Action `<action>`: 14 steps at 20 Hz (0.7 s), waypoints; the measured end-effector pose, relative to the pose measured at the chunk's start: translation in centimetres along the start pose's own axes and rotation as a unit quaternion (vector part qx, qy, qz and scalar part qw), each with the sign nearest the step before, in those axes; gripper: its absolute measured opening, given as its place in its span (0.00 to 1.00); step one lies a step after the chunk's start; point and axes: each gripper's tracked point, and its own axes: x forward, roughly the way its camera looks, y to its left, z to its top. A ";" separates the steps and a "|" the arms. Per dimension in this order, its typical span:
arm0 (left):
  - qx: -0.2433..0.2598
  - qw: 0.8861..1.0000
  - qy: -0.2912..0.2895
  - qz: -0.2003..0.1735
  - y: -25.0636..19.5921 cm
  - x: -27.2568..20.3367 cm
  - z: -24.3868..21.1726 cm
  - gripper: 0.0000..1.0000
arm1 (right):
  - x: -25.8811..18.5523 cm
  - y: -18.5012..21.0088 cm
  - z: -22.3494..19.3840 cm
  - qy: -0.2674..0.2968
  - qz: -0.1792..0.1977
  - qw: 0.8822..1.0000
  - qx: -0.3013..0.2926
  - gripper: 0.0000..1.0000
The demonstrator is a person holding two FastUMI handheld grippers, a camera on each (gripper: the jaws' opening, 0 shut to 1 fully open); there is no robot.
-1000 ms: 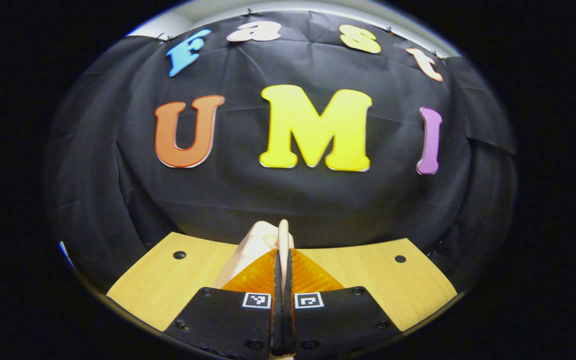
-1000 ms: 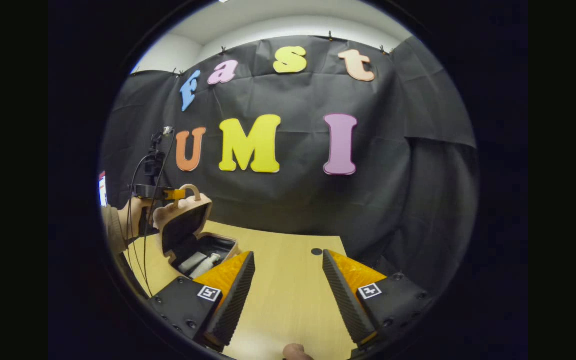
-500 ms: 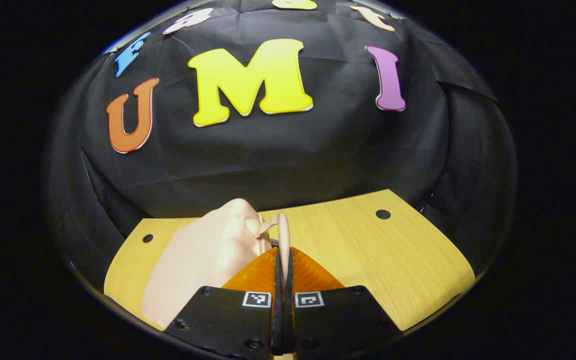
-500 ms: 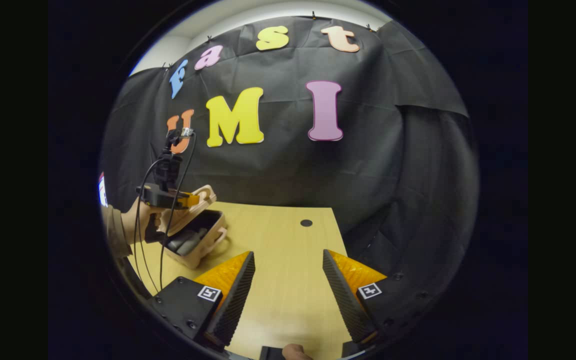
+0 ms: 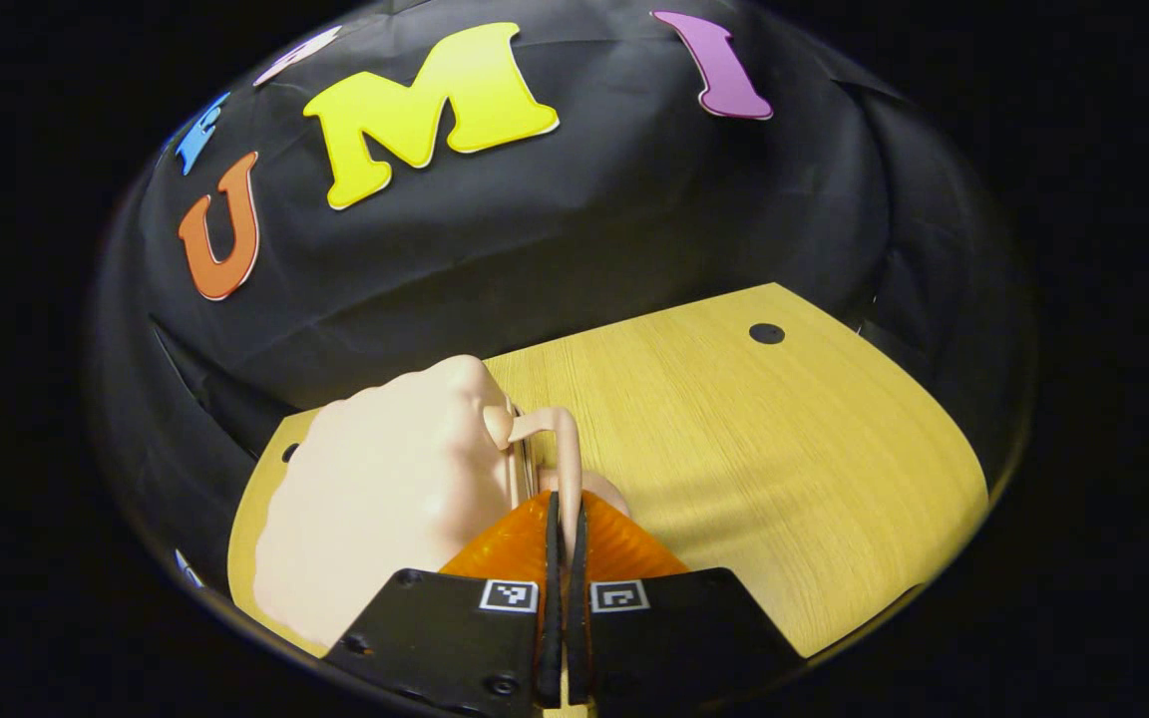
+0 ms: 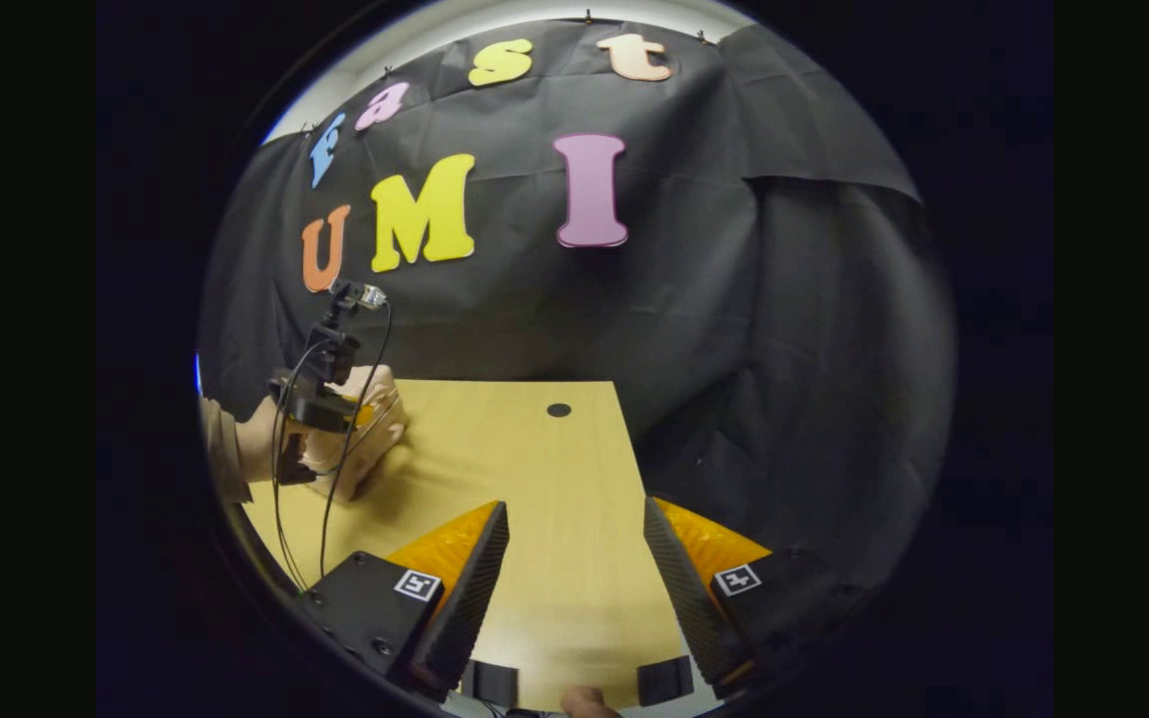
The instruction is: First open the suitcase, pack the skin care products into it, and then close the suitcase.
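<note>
The small pale-pink hard-shell suitcase (image 5: 385, 499) lies on the light wooden tabletop (image 5: 764, 449), lid down or nearly so. The left gripper (image 5: 565, 529) has its fingers pinching the case's thin pink handle (image 5: 565, 454). The right gripper (image 6: 574, 568) hangs spread over bare wood (idle). Letting go early could let an unlatched lid spring open; pulling the handle could drag the case.

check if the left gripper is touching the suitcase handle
Touching. In the left gripper view, the left gripper has both fingers closed on the thin handle of the pink suitcase, with no gap on either side.
</note>
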 end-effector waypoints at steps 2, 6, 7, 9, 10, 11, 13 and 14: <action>0.002 1.000 0.006 0.001 -0.4 -0.2 -0.2 0.11 | -0.5 -0.3 0.0 -0.002 -0.004 1.000 0.001 0.79; -0.064 0.997 -0.017 -0.033 -1.6 -3.6 1.3 0.51 | -1.2 0.2 1.2 -0.017 0.000 1.000 -0.015 0.81; -0.075 0.996 -0.032 -0.033 -1.3 -5.0 2.2 0.55 | -1.4 0.6 1.7 -0.024 0.005 1.000 -0.019 0.81; -0.091 0.994 -0.062 -0.028 -0.5 -7.8 3.8 0.80 | -1.4 1.9 2.8 -0.035 0.012 0.999 -0.027 0.81; -0.097 0.992 -0.082 -0.024 0.1 -9.5 4.6 0.89 | -1.4 2.6 3.5 -0.042 0.016 0.999 -0.031 0.81; -0.100 0.990 -0.101 -0.019 1.0 -11.3 5.5 0.98 | -1.4 3.4 4.2 -0.049 0.020 0.998 -0.033 0.81; -0.107 0.984 -0.139 -0.004 3.1 -15.2 6.9 0.98 | -1.6 5.3 5.7 -0.062 0.026 0.997 -0.035 0.81; -0.112 0.981 -0.158 0.002 4.4 -17.0 7.4 0.98 | -1.7 6.2 6.5 -0.070 0.026 0.997 -0.037 0.81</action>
